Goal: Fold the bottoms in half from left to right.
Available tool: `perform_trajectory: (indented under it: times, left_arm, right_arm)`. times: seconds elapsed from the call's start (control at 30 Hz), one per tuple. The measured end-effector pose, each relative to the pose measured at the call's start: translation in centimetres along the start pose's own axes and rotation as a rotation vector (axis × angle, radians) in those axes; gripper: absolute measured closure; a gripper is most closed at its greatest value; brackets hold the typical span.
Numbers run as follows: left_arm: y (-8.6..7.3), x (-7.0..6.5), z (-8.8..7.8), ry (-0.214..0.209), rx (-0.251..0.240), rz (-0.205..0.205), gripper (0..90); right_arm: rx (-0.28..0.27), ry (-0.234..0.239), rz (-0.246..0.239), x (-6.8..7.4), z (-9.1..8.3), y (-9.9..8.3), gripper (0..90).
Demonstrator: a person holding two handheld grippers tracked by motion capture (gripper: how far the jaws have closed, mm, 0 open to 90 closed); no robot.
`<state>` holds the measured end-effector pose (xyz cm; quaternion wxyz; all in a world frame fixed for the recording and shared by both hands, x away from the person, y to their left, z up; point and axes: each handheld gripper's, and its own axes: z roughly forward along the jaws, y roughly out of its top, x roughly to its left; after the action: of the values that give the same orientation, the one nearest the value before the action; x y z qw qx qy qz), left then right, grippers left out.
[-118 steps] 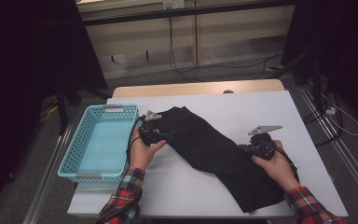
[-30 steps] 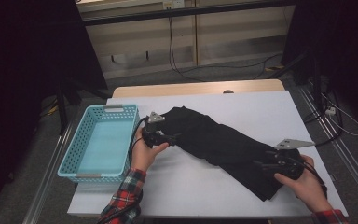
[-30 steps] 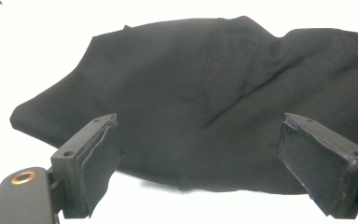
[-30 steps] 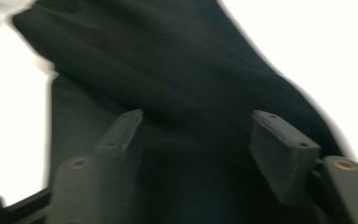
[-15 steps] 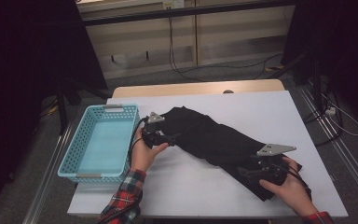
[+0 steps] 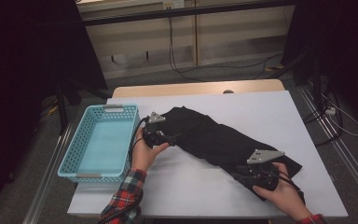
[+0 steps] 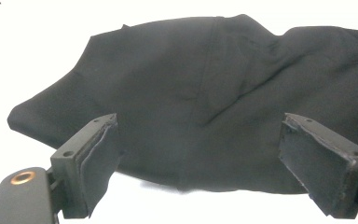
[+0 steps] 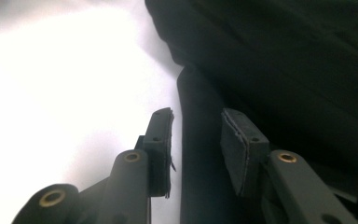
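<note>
- Your white table [image 6: 205, 186] takes the middle and lower part of the high view, with dark stands and loose cables on the floor beyond it
- The black garment [image 6: 214, 137] lies crumpled across the table, running from centre towards lower right
- The light blue basket [image 6: 77, 151] sits at the table's left edge, just left of the garment, with nothing in it
- Your right gripper [image 8: 196, 140], at lower right, has just been closing its jaws; a fold of the garment's edge stands between them, not yet pinched
- Your left gripper [image 7: 200, 158], between basket and garment, has its jaws wide apart at the cloth's near edge
</note>
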<state>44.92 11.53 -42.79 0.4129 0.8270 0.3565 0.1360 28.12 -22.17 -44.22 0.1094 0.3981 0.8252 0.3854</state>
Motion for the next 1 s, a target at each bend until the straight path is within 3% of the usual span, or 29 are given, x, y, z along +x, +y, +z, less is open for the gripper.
perform_trajectory:
  times: [0.23, 0.37, 0.5, 0.63, 1.0]
  left_arm:
    - [-0.1, 0.0, 0.1, -0.001, 0.007, -0.003, 13.5]
    - [-0.1, 0.0, 0.1, 0.001, 0.007, -0.002, 13.5]
    - [-0.1, 0.0, 0.1, -0.003, 0.005, -0.007, 13.6]
    - [-0.1, 0.1, 0.1, 0.000, 0.006, 0.000, 13.6]
    - [0.0, 0.1, 0.0, -0.007, -0.004, -0.012, 13.7]
  right_arm:
    - [0.032, -0.016, -0.046, 0.4, 1.2, -0.1, 59.2]
    - [0.045, -0.063, -0.106, 0.6, 1.4, 0.1, 71.9]
    - [0.042, -0.070, -0.107, 0.0, 1.2, 0.0, 85.8]
    - [0.039, -0.040, -0.075, -0.3, 1.0, 0.0, 87.8]
    - [0.072, 0.037, -0.097, 1.5, -0.9, -1.2, 88.0]
